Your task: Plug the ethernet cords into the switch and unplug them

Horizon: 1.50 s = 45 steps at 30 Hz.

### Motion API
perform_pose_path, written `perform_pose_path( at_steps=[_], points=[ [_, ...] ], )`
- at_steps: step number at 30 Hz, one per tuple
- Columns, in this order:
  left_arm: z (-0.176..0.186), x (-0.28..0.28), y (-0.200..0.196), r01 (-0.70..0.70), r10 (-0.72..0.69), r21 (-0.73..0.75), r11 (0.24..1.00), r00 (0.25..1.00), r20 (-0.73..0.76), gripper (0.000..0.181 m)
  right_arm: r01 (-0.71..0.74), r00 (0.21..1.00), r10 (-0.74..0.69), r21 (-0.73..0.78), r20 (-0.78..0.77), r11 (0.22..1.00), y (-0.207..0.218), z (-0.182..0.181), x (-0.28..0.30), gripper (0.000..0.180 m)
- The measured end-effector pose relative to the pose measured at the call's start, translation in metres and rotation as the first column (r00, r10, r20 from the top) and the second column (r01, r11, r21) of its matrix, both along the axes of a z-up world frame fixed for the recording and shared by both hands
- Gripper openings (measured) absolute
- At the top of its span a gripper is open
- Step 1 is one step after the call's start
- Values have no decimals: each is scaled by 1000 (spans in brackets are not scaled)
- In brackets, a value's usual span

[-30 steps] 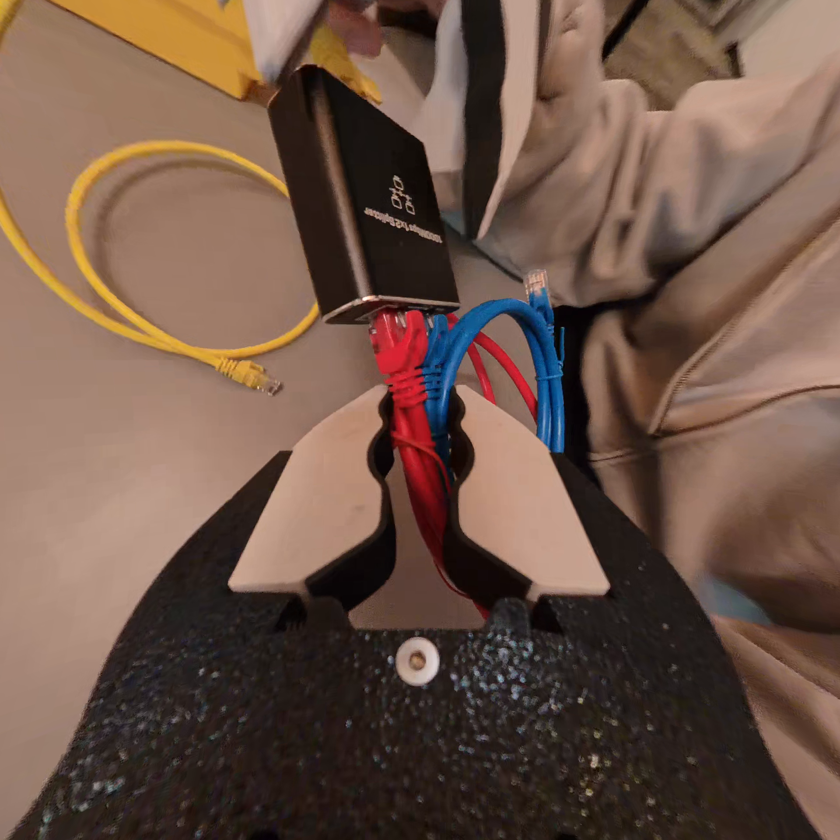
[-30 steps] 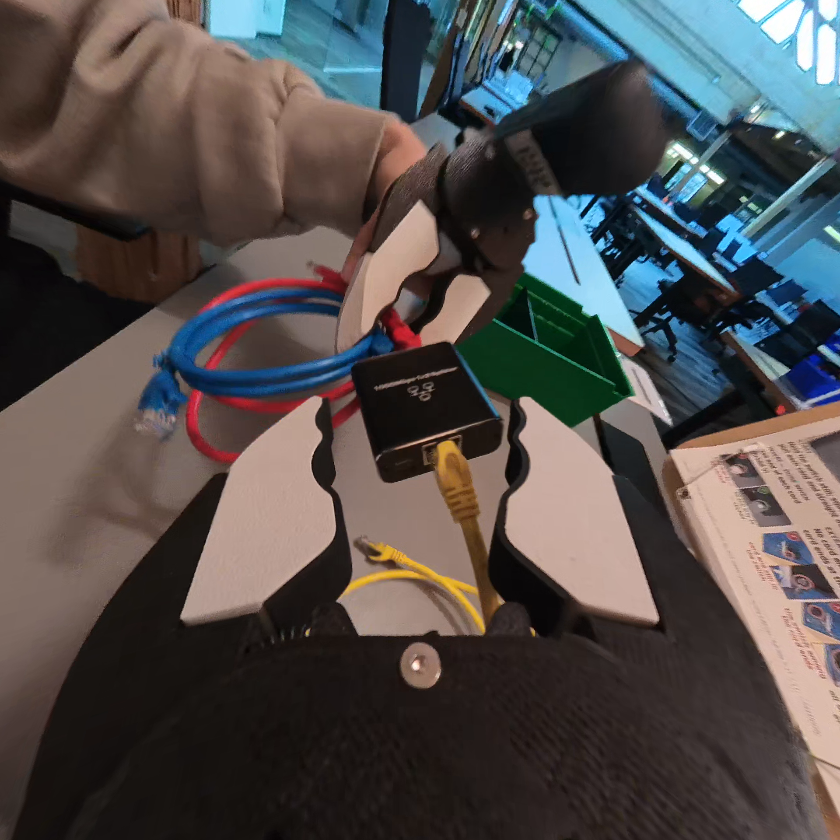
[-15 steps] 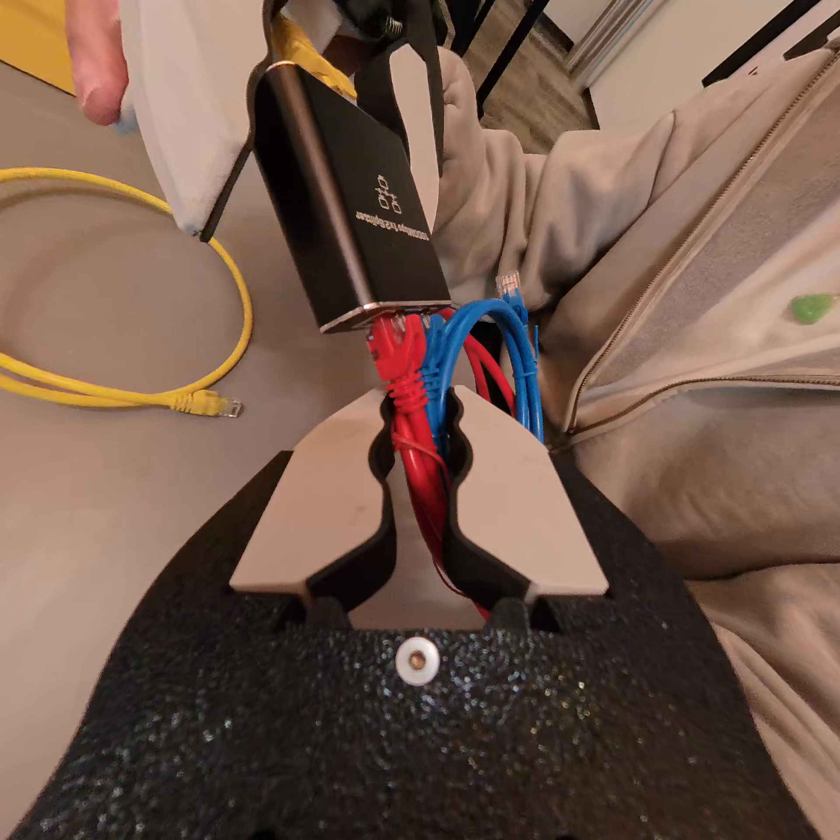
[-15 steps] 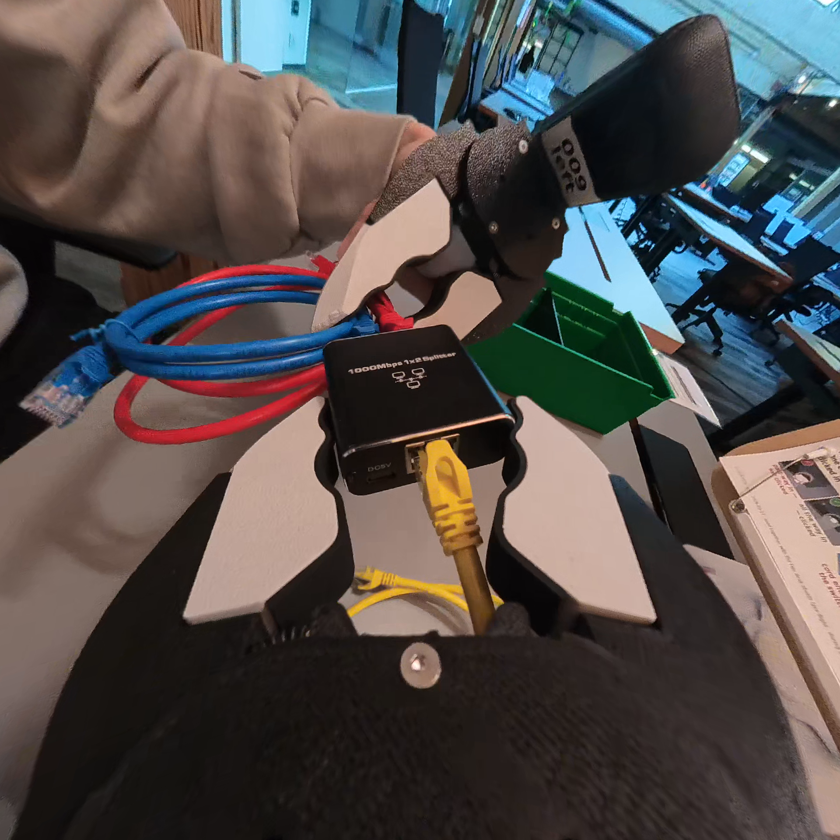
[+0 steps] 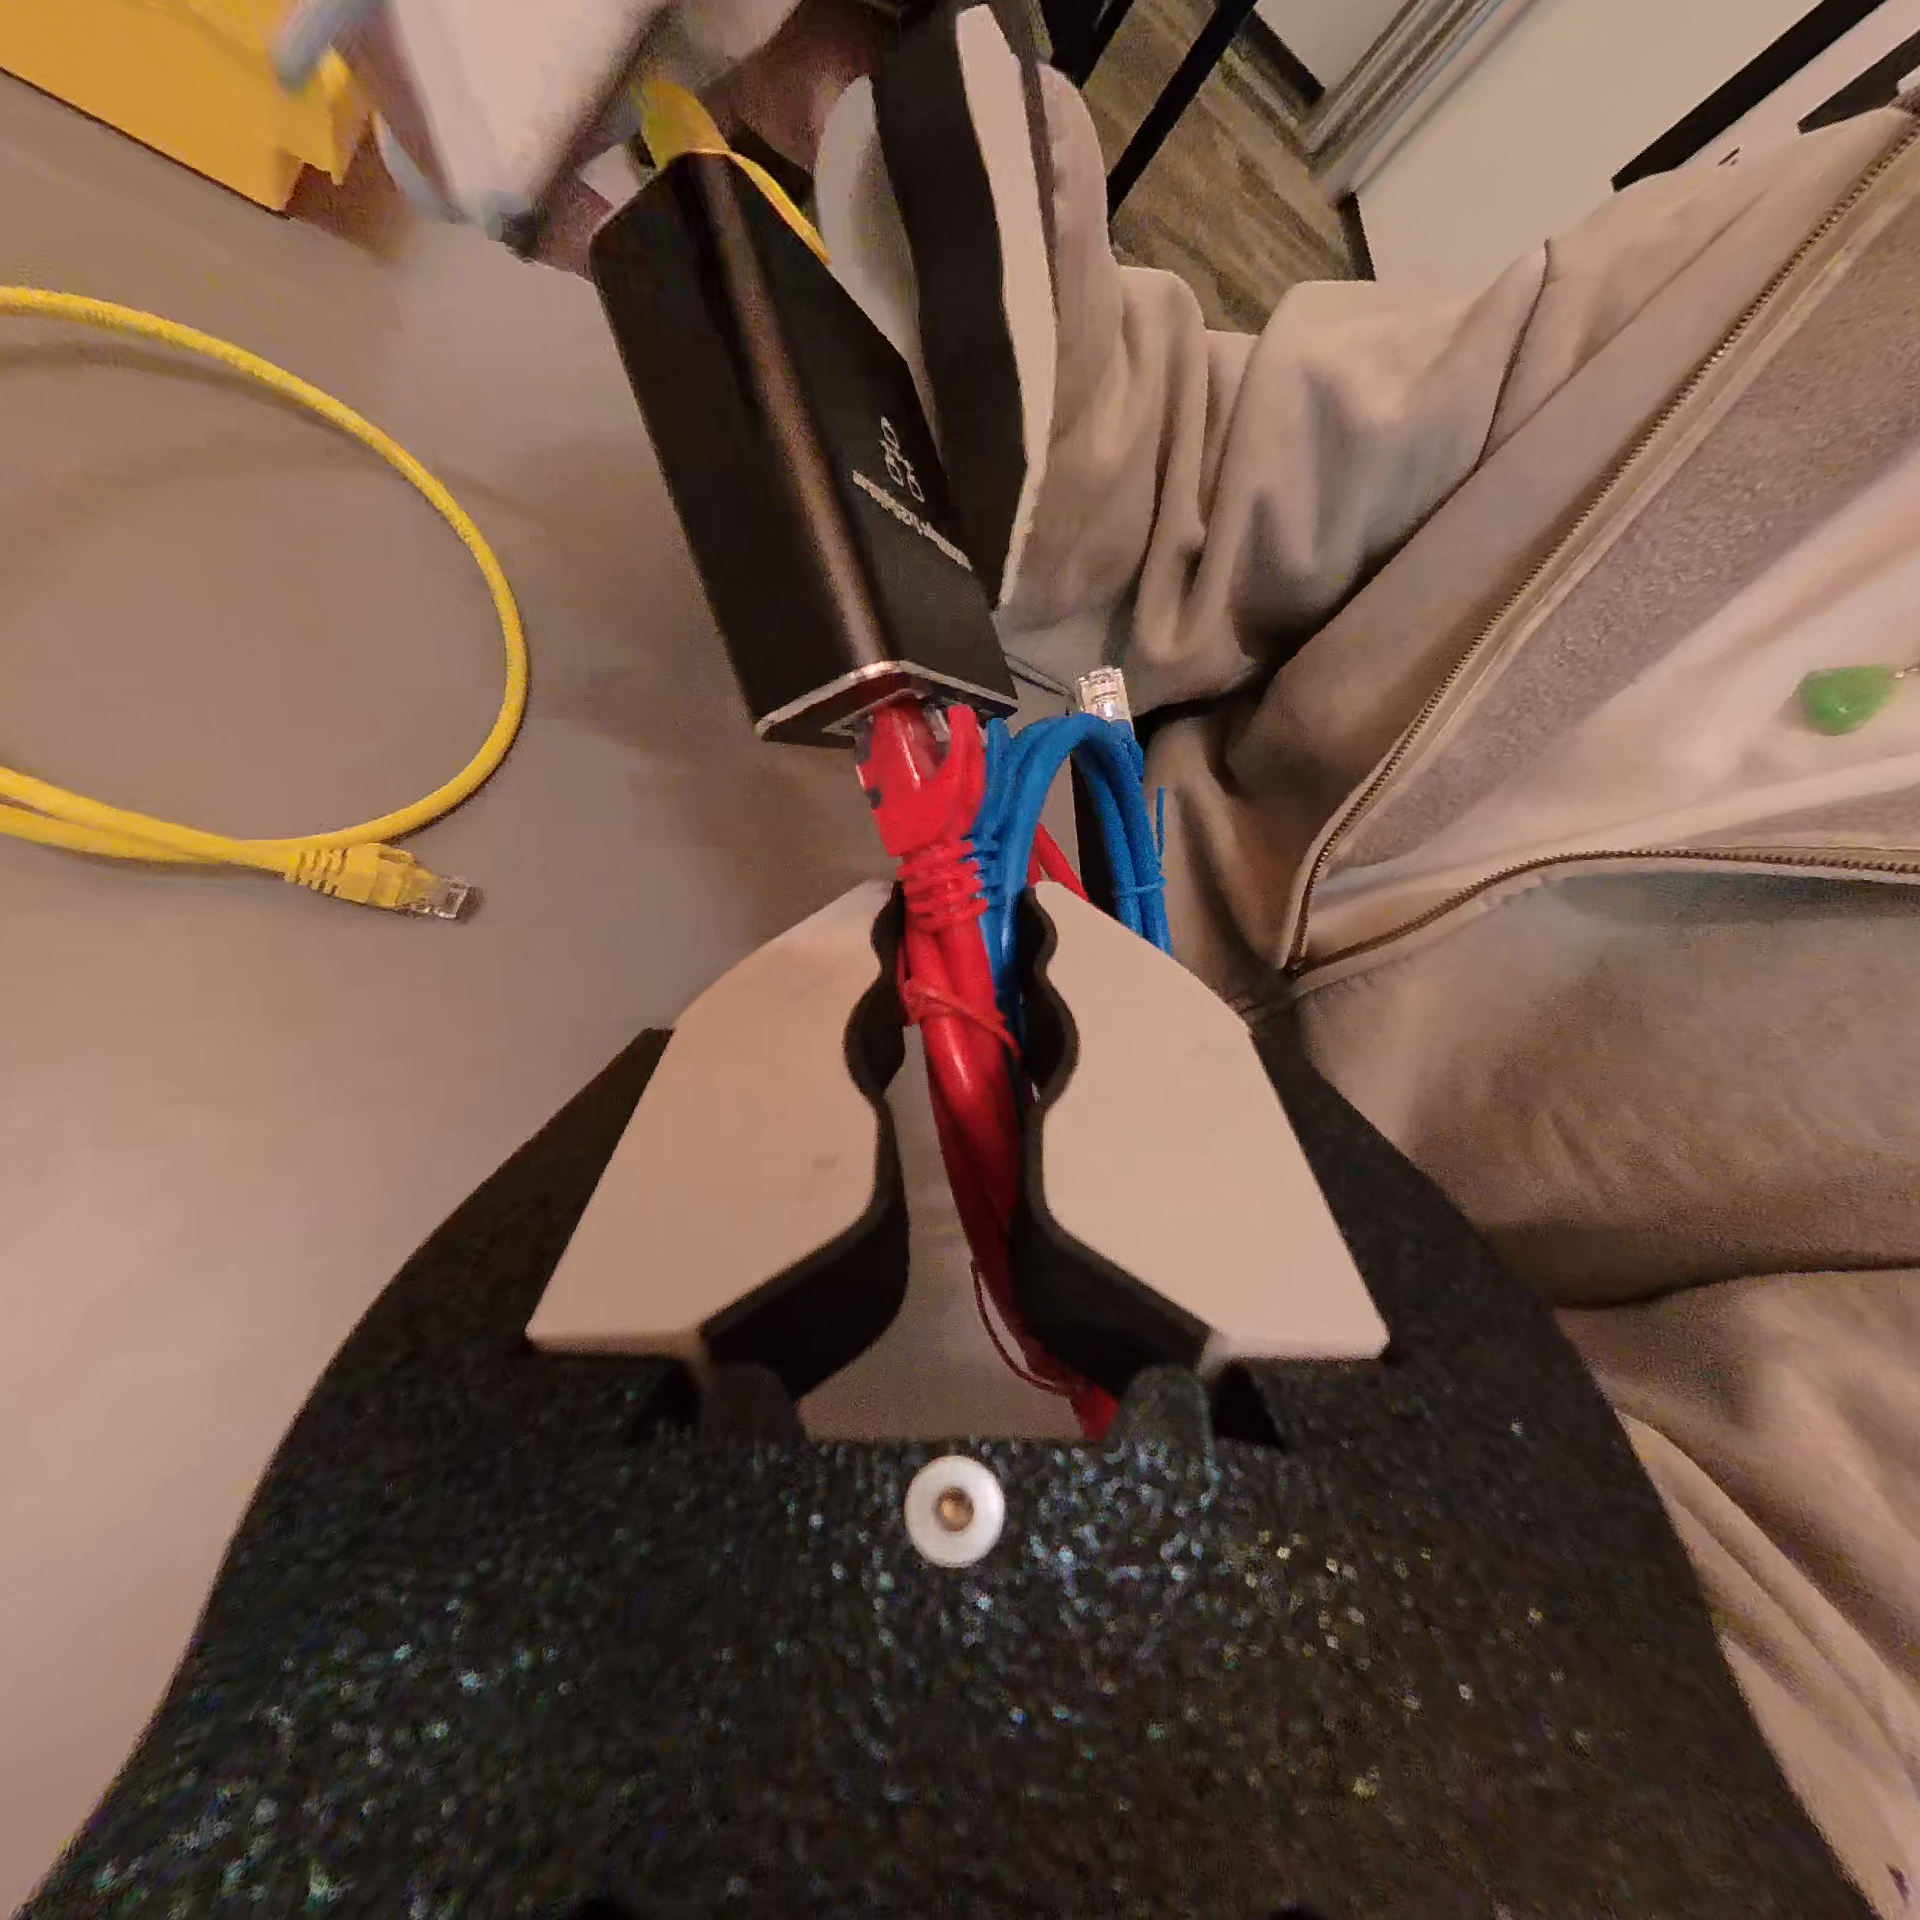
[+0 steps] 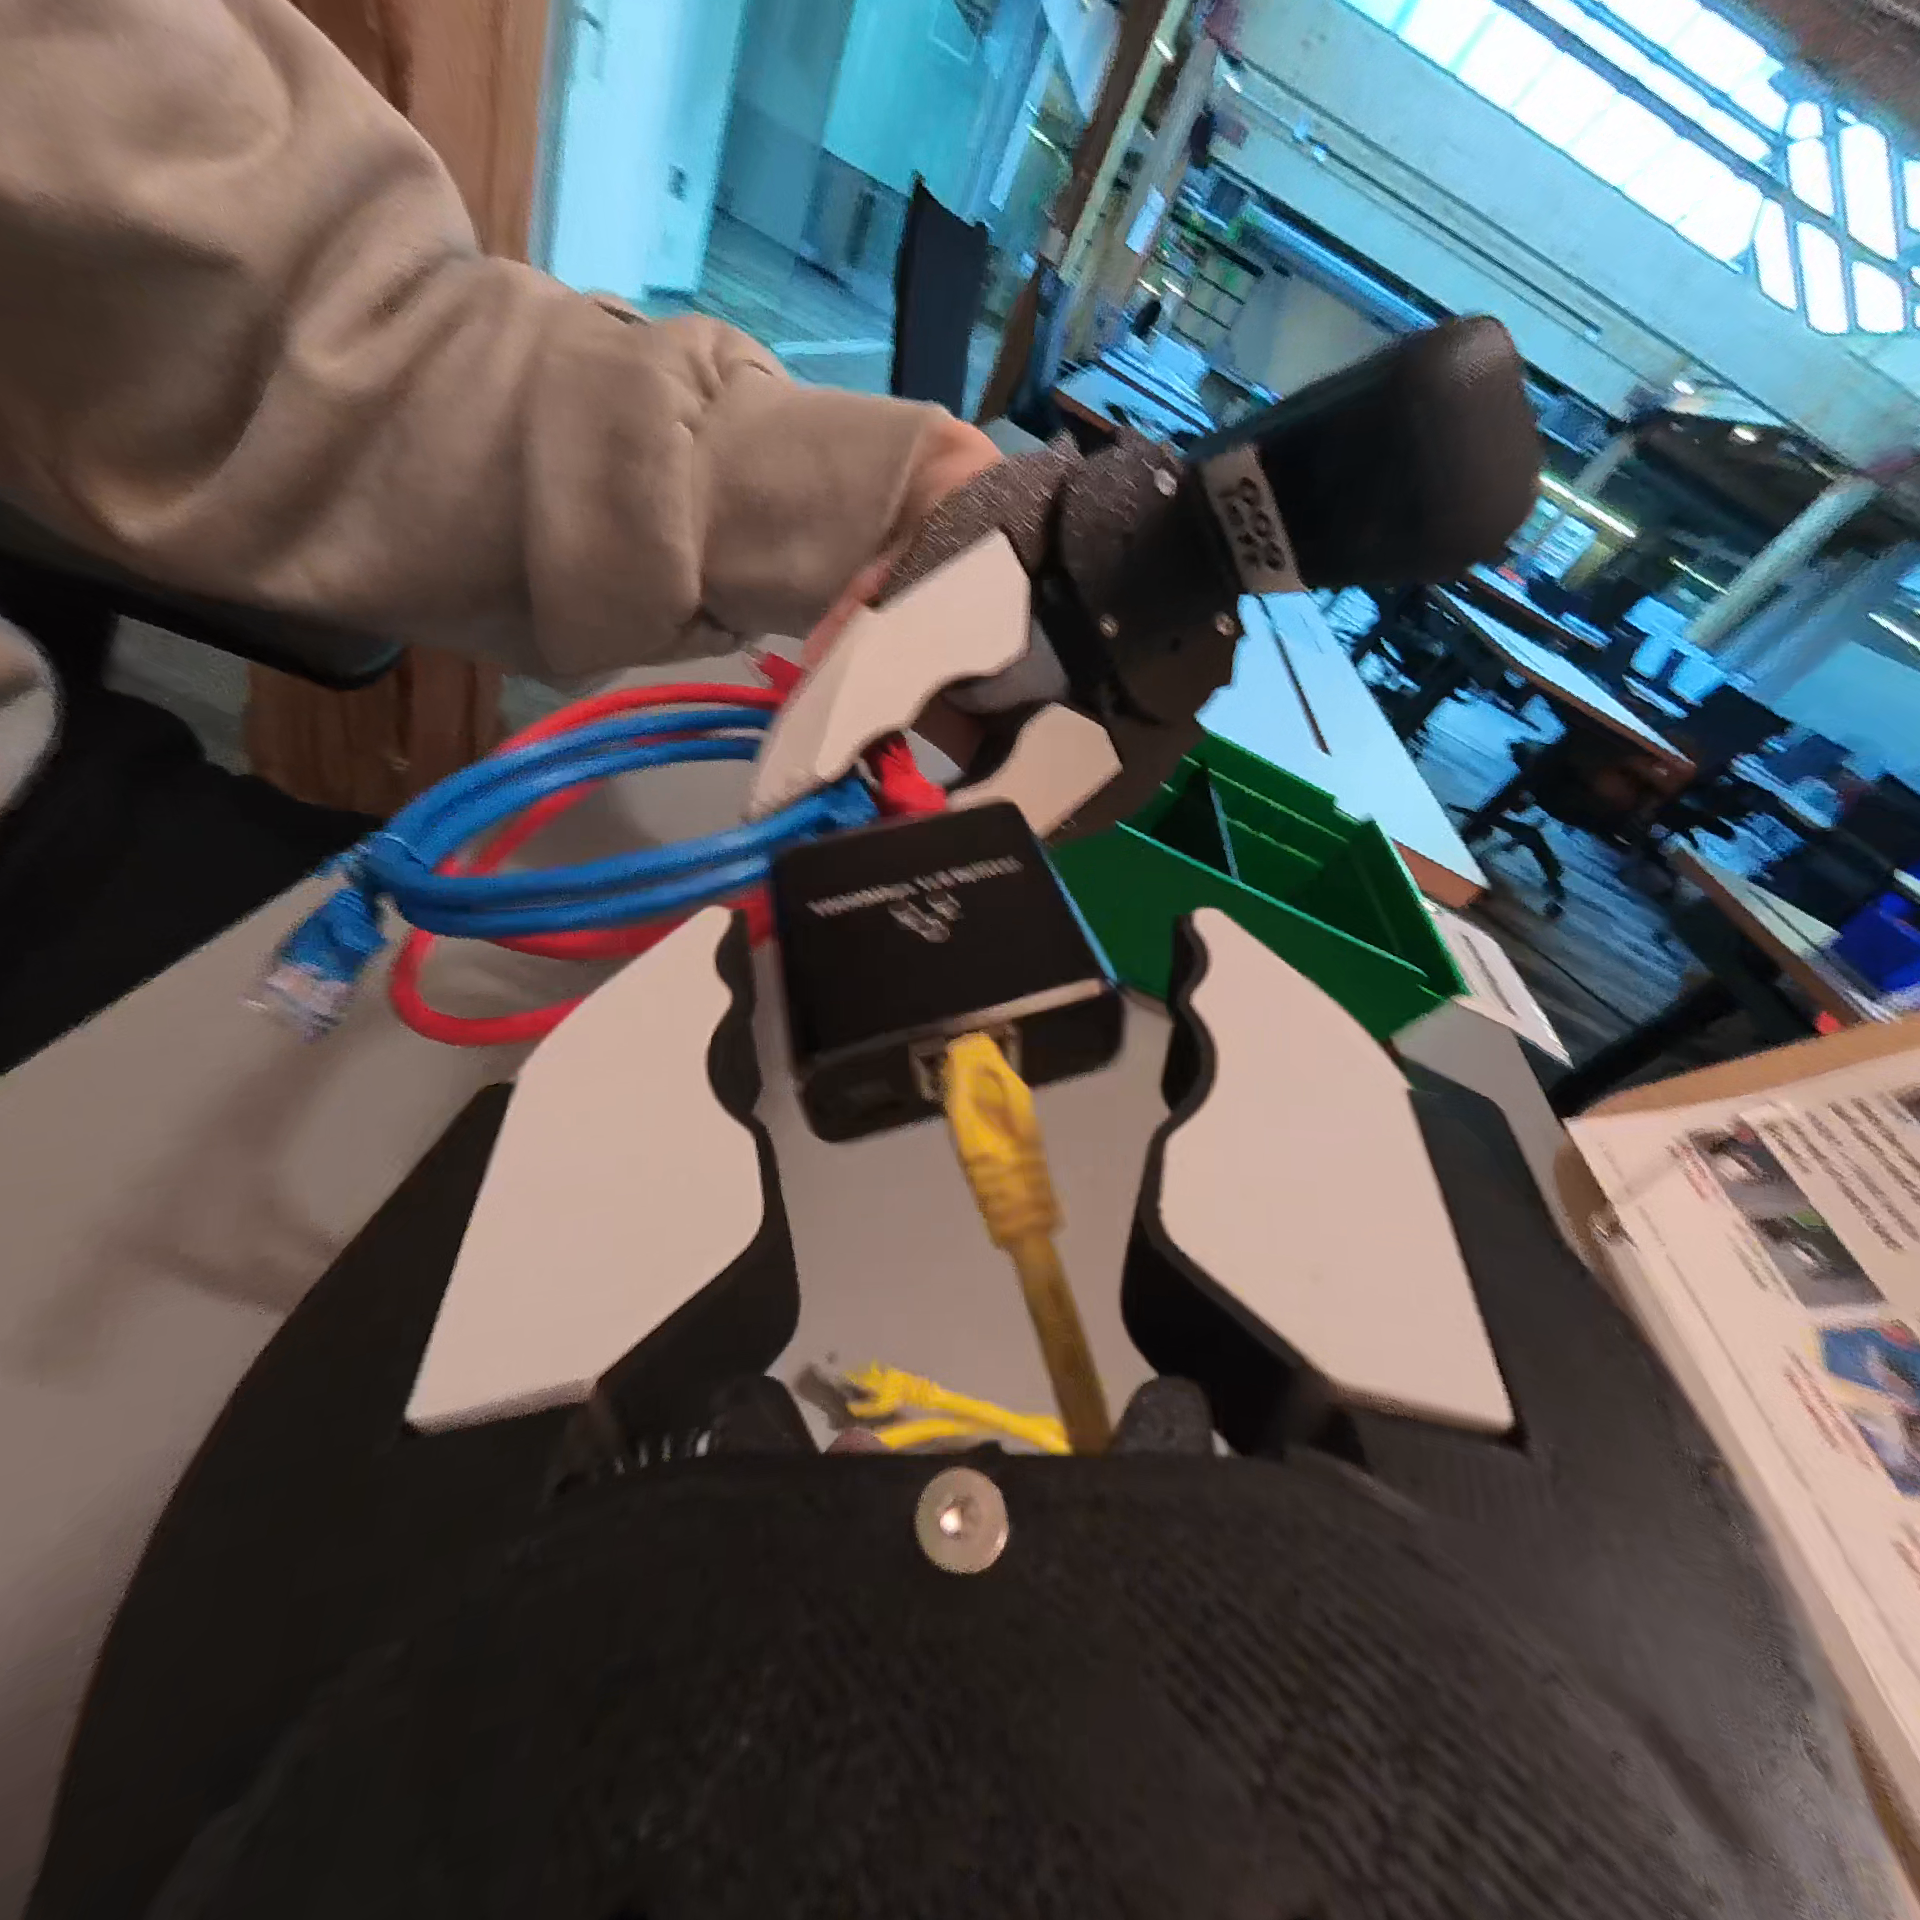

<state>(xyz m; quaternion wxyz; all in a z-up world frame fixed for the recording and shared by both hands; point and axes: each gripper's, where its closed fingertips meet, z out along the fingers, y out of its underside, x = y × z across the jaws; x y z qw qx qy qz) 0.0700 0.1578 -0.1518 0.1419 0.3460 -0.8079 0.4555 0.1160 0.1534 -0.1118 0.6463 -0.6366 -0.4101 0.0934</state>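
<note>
The black switch [image 5: 800, 457] is held above the table. A red cord [image 5: 920, 790] and a blue cord [image 5: 1003, 821] are plugged into one end. My left gripper [image 5: 961, 914] is shut on both cords just behind their plugs; it also shows in the right wrist view [image 6: 914, 769]. A yellow cord [image 6: 997, 1143] is plugged into the switch's [image 6: 935, 935] other end and runs back between my right fingers. My right gripper [image 6: 956, 935] is open, its fingertips either side of the switch with small gaps. The blue cord's free plug [image 6: 312, 956] hangs loose.
The yellow cord's free end [image 5: 395, 883] lies looped on the grey table [image 5: 208, 1143]. A green bin [image 6: 1247, 914] stands behind the switch. A printed sheet [image 6: 1766, 1247] lies at the right. A yellow box [image 5: 156, 94] is far left. The person's beige sleeve [image 6: 416, 416] reaches across. My right fingertips sit around 6 cm from my left ones.
The right gripper closed in around the switch's yellow-cord end, then drew back slightly, staying open. The left gripper kept its hold on the red and blue cords, and the switch tilted.
</note>
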Motion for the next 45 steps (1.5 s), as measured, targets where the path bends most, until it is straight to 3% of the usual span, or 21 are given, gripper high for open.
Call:
perform_pose_path(
  at_steps=[1, 4, 9, 12, 14, 15, 17, 19, 21, 24, 26, 30, 34, 38, 41, 45],
  points=[
    [1, -2, -1, 11, -11, -8, 1000, 1000, 4, 18, 26, 999, -26, -5, 18, 1000, 2, -3, 3, 84],
    [4, -2, -5, 24, -24, -32, 999, 1000, 0, 18, -26, 999, 27, -15, 37, 1000, 1, -7, -6, 68],
    [2, -4, -1, 16, -16, -36, 999, 1000, -11, 18, -22, 999, 26, -65, 48, 998, 6, -9, -9, 67],
    [10, 10, 10, -90, 90, -11, 996, 980, 176, 27, 35, 999, -34, -67, 22, 997, 12, -2, -2, 67],
    [32, 30, 27, -289, 278, -29, 957, 883, 377, 53, 99, 995, -99, -62, 0, 993, 15, 4, 9, 67],
    [47, 35, 37, -374, 353, -51, 926, 810, 469, 68, 127, 992, -128, -63, -3, 990, 16, 5, 14, 67],
    [88, 32, 54, -491, 473, -159, 857, 622, 624, 82, 197, 980, -197, -65, 2, 978, 17, 7, 28, 67],
    [133, 10, 63, -510, 552, -311, 802, 433, 712, 83, 233, 972, -233, -47, 11, 971, 10, 16, 37, 67],
    [165, -19, 73, -494, 620, -440, 750, 295, 727, 81, 287, 958, -287, 13, 4, 958, -4, 39, 43, 67],
    [174, -50, 92, -502, 678, -523, 689, 190, 710, 72, 345, 938, -347, 150, -12, 926, -34, 90, 53, 68],
    [152, -53, 102, -559, 673, -486, 672, 189, 715, 72, 361, 931, -366, 216, -16, 907, -53, 129, 68, 67],
    [95, -41, 95, -614, 671, -397, 682, 310, 674, 73, 444, 885, -466, 323, -8, 836, -84, 197, 122, 67],
    [55, -29, 68, -585, 646, -356, 729, 416, 639, 73, 564, 791, -611, 384, 1, 731, -118, 224, 189, 67],
    [31, -22, 48, -553, 623, -335, 763, 489, 611, 73, 711, 687, -715, 325, -133, 623, -150, 186, 264, 67],
    [23, -22, 35, -522, 601, -330, 787, 526, 602, 73, 815, 570, -716, 165, -404, 556, -164, 128, 311, 67],
    [16, -20, 29, -523, 593, -311, 794, 551, 587, 73, 799, 467, -499, 107, -730, 592, -170, 93, 326, 67]
  ],
)
